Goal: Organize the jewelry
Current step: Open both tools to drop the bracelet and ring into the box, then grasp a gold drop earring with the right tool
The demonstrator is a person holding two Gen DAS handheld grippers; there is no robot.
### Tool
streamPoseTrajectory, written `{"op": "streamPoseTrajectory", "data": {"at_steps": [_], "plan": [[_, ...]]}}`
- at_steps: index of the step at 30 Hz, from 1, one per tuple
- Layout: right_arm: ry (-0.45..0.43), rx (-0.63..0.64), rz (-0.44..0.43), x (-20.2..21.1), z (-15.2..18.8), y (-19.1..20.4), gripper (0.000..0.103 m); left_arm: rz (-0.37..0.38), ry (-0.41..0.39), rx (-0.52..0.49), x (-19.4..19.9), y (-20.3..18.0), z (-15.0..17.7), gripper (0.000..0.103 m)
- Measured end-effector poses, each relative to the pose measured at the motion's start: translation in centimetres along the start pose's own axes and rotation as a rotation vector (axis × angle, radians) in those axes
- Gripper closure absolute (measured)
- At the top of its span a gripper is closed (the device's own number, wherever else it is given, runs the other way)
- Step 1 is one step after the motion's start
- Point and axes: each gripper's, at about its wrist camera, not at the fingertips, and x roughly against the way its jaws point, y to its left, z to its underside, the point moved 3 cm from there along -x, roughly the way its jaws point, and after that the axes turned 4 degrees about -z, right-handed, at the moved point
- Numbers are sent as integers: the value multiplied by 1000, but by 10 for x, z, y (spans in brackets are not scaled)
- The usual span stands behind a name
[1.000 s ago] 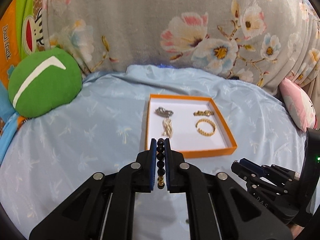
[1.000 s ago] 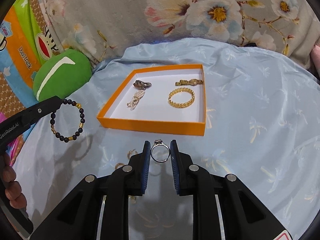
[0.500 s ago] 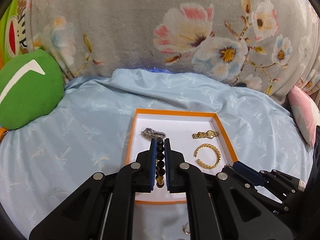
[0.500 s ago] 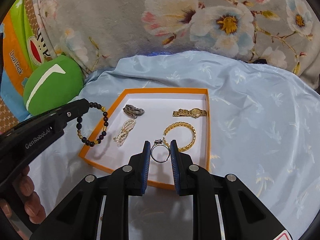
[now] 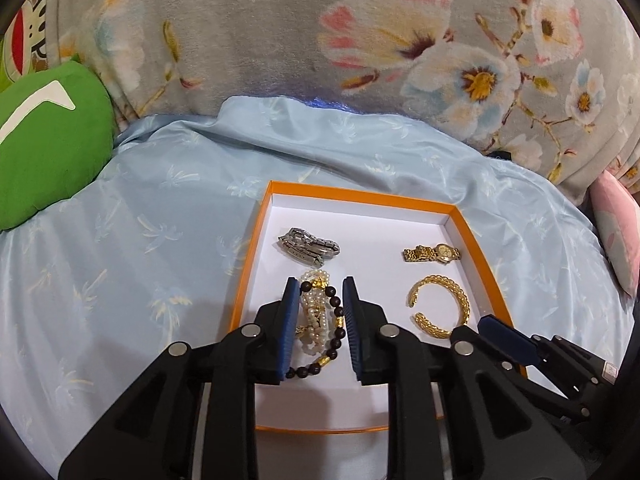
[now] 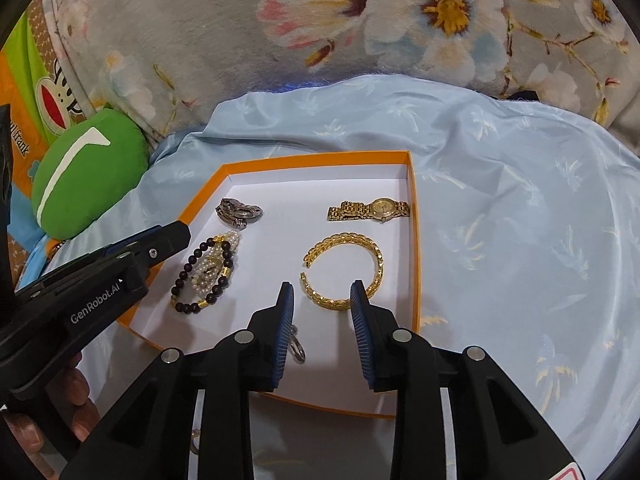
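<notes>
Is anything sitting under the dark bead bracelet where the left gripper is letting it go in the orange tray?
Yes: the dark bead bracelet lies on the pearl piece in the orange tray, between the opening left gripper.

Your orange tray [image 6: 416, 248] lies flat on the bed's blue sheet. Inside it, at the far left corner, a silver bracelet [image 6: 239, 211] is folded up; at the far right edge a gold watch [image 6: 370, 210] lies on its side. A dark beaded bracelet [image 6: 204, 276] rests on a pearl piece [image 6: 212, 266] by the left wall. The open gold bangle [image 6: 344, 270] lies flat near the right wall, and a silver ring [image 6: 297, 346] sits toward the near edge.
</notes>
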Motion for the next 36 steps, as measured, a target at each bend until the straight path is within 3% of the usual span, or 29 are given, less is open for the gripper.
{"op": "streamPoseTrajectory", "data": {"at_steps": [17, 23, 30, 36], "plan": [[-21, -4, -12, 22, 20, 3, 74, -32, -2, -1, 17, 4, 18, 82], [-54, 20, 11, 50, 42, 8, 73, -22, -19, 43, 48, 18, 43, 82], [-17, -4, -33, 76, 77, 12, 73, -64, -26, 70, 89, 37, 82, 82], [28, 27, -88, 95, 108, 31, 73, -59, 32, 53, 106, 39, 119, 81]]}}
